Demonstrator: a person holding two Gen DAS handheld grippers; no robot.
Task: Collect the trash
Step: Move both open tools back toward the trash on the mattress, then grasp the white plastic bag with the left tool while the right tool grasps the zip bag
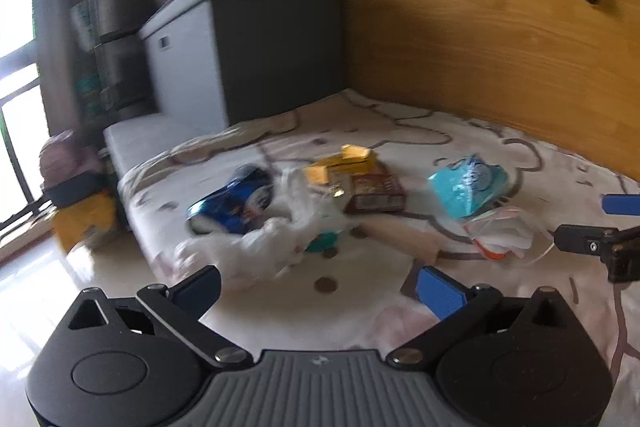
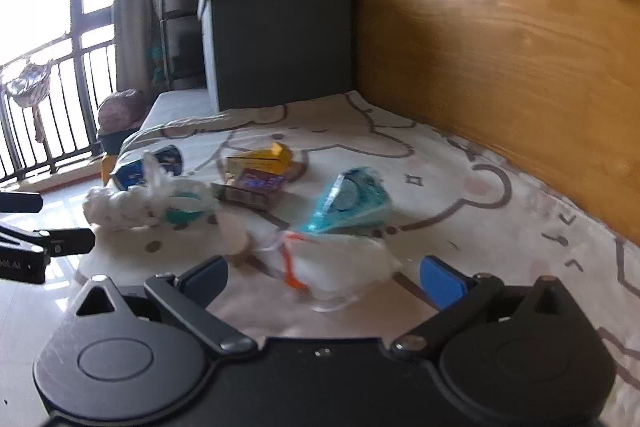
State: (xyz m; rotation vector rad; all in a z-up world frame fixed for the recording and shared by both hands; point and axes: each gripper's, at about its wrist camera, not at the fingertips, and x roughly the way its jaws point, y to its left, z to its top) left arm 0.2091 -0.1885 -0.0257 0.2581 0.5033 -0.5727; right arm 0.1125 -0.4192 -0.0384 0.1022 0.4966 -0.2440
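Both grippers hang wide open over the bed with nothing in them: the left gripper (image 1: 320, 287) near a crumpled white plastic bag (image 1: 276, 239), the right gripper (image 2: 324, 279) just by a white wrapper with orange trim (image 2: 336, 263). Trash lies spread on the bear-print bedsheet (image 2: 500, 227): a dented blue can (image 1: 236, 203), a yellow box (image 1: 348, 163), a brown box (image 1: 376, 193) and a light blue packet (image 1: 468, 187). Blur hides all the writing.

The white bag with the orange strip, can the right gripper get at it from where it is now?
Probably yes. The white bag with the orange strip lies on the bedspread directly ahead of the right gripper, jaws spread wide, nothing between. The light blue packet sits just behind it.
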